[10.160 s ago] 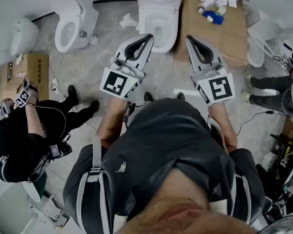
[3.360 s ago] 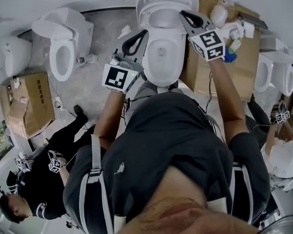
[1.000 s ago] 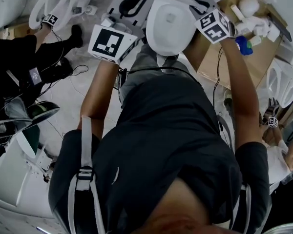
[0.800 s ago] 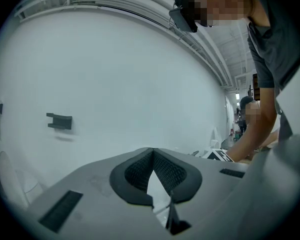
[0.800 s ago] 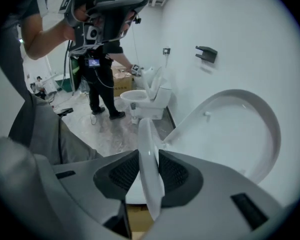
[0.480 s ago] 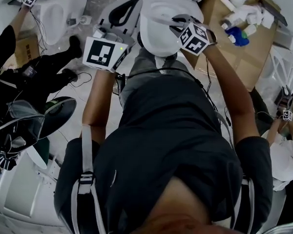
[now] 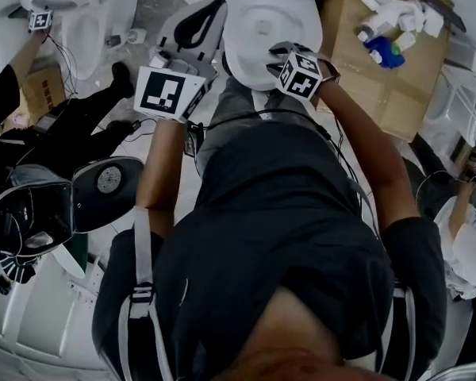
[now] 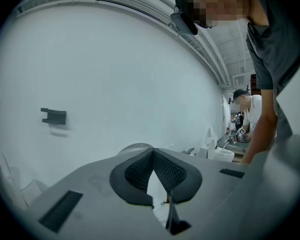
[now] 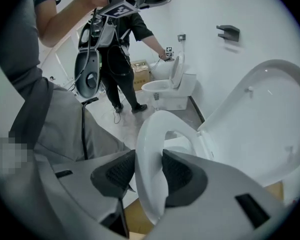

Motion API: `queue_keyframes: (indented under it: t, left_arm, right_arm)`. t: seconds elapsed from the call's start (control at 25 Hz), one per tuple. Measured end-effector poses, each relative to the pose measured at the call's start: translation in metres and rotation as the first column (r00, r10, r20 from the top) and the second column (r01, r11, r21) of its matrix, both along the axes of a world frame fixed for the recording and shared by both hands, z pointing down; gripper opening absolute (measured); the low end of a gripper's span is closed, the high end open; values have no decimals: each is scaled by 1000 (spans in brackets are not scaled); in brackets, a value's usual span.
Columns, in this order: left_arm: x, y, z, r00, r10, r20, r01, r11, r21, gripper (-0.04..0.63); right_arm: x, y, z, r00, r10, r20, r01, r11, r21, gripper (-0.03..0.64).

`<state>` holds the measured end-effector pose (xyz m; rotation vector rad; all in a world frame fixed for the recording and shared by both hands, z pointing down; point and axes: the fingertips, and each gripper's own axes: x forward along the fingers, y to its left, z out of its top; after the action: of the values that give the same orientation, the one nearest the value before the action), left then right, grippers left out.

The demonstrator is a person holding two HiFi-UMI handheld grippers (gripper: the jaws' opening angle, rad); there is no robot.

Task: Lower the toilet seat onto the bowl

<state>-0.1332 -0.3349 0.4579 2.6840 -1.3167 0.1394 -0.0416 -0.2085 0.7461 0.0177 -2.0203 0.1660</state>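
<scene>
Okay, the ribbed dark pads of my right gripper point(image 9: 149, 154) clamp the glossy white toilet seat point(image 9: 151, 129) by its curved rim, though the jaws have just been opening. My left gripper point(image 8: 153, 151) is closed, tips touching, empty.

The left arm point(image 7: 157, 177) reaches forward. Its hand holds the left gripper point(image 8: 152, 152) out almost flat. The two jaws are pressed together at the tips.

The right arm point(image 7: 365, 149) is stretched out forward too. Its wrist bends so that the right gripper point(image 7: 276, 52) tips steeply down. Its jaws have just been opening wider and now stand far apart. The seat point(image 9: 151, 129) sits between them, and the dark pads point(image 9: 121, 171) touch it, one on each side. The cube on each gripper faces up toward the head.
</scene>
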Motion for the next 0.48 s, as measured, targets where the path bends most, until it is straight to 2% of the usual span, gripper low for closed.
queue_keyframes:
  t: [0.28,0.48]
  left_arm:
    - [4,2,9,1000,13,9,-13,1000,-24,3]
    - [5,8,14,1000,22,14,-21,999,-38,3]
  right_arm:
    - [1,39,32,1000,-17,-26,14,990,-137,173]
    - [2,70,59,995,-62,-77,46,979,-198,173]
